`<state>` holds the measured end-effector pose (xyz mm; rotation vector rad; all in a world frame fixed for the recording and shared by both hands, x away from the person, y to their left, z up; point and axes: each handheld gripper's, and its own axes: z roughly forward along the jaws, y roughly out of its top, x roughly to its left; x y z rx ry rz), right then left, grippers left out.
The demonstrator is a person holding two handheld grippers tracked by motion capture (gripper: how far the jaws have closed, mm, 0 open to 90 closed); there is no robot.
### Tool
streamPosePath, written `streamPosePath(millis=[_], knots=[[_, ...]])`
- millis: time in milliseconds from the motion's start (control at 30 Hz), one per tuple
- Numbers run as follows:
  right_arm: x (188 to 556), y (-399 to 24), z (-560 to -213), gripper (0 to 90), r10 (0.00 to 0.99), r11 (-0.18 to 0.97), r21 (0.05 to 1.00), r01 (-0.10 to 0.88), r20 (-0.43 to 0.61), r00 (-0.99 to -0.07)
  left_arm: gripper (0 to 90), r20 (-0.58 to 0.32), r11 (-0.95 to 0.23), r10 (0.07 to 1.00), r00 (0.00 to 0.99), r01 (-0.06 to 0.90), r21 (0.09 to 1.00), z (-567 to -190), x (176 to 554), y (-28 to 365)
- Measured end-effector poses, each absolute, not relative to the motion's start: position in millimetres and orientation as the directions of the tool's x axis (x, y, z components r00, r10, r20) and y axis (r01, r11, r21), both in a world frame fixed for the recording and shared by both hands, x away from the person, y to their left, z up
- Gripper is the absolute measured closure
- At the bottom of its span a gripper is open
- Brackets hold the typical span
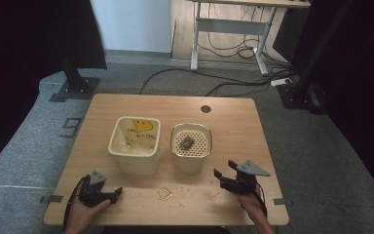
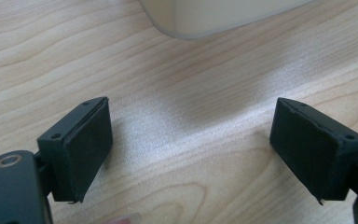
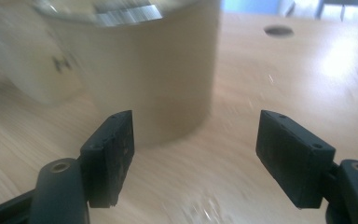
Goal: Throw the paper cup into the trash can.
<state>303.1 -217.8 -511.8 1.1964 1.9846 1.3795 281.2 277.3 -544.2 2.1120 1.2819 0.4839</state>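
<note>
Two cream containers stand mid-table: a square tub (image 1: pixel 134 144) with a yellow smiley on its inner wall, and to its right a round bin (image 1: pixel 191 146) with a perforated insert holding a small dark piece (image 1: pixel 186 143). My left gripper (image 1: pixel 111 193) rests low near the front left edge, open, nothing between its pads (image 2: pixel 86 149); the tub's base (image 2: pixel 223 16) lies ahead of it. My right gripper (image 1: pixel 222 174) hovers at the front right, open and empty, facing the round bin (image 3: pixel 168 74), its pads (image 3: pixel 114 154) apart.
A small translucent ring-like scrap (image 1: pixel 164 193) lies on the wooden table (image 1: pixel 233 126) between the grippers. A cable hole (image 1: pixel 205 108) sits at the back. Beyond the table are stand bases, floor cables and a desk frame (image 1: pixel 229 29).
</note>
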Motion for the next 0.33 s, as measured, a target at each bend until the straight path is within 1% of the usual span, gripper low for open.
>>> streamPosePath(millis=[133,233,333], knots=[[302,-224,-527,28.0,0.856,0.132,0.891,0.433,0.118,-0.503,11.5,-0.006,-0.338,0.887,0.462,0.658,0.673,-545,284,277],[304,-223,-528,27.2,0.861,0.152,0.887,0.437,0.099,-0.499,11.5,-0.005,-0.338,0.886,0.463,0.655,0.676,-545,284,277],[307,-223,-531,26.1,0.868,0.148,0.881,0.449,0.102,-0.486,11.5,-0.006,-0.339,0.885,0.466,0.651,0.679,-546,285,278]])
